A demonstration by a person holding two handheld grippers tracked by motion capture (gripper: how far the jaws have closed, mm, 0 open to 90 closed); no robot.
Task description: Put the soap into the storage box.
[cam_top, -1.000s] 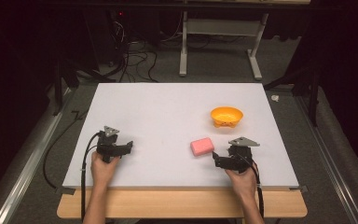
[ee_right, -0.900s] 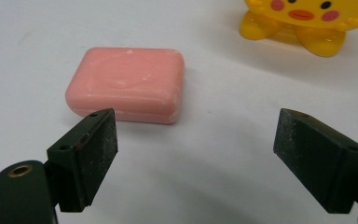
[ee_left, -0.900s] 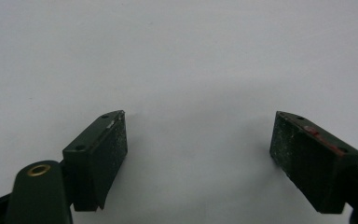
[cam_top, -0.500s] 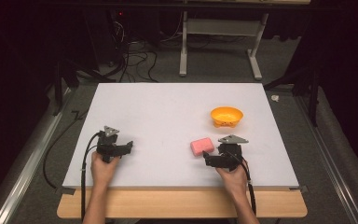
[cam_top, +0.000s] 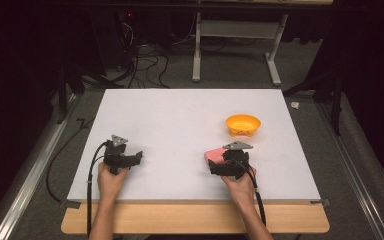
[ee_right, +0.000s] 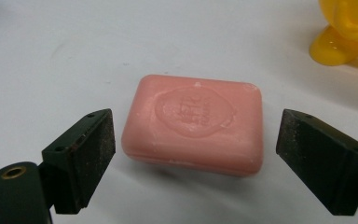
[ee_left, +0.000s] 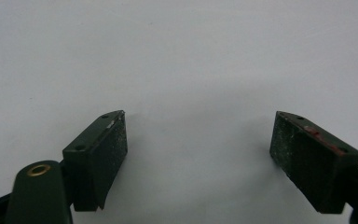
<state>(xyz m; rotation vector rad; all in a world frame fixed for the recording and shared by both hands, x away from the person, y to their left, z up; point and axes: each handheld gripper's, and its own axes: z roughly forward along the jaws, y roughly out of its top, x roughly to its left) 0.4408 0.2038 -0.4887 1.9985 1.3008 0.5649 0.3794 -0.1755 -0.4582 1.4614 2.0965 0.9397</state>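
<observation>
Since the earlier frames the right gripper [cam_top: 219,161] has slid leftward along the near part of the white table [cam_top: 180,120] and now sits right at the pink soap bar [cam_top: 213,155], while the left gripper [cam_top: 136,158] has stayed where it was near the table's left front. In the high view the right gripper covers most of the soap, so only a pink corner shows at its left; the jaw tips there are too small and dark to read. The orange bowl [cam_top: 243,124] stands apart, farther back and to the right, unmoved. The person's forearms are cut off by the bottom edge. In the left gripper view the left gripper [ee_left: 198,140] has its jaws spread wide over bare white tabletop, with nothing between them. In the right gripper view the right gripper [ee_right: 196,149] is likewise spread wide, one jaw on each side of the soap bar [ee_right: 195,122], which lies flat on the table with its stamped face up; a gap shows at both pads, so neither touches it. The stamped lettering is too soft to read. At the upper right, a yellow-orange foot of the bowl [ee_right: 347,32] is cut off by the frame's edge.
</observation>
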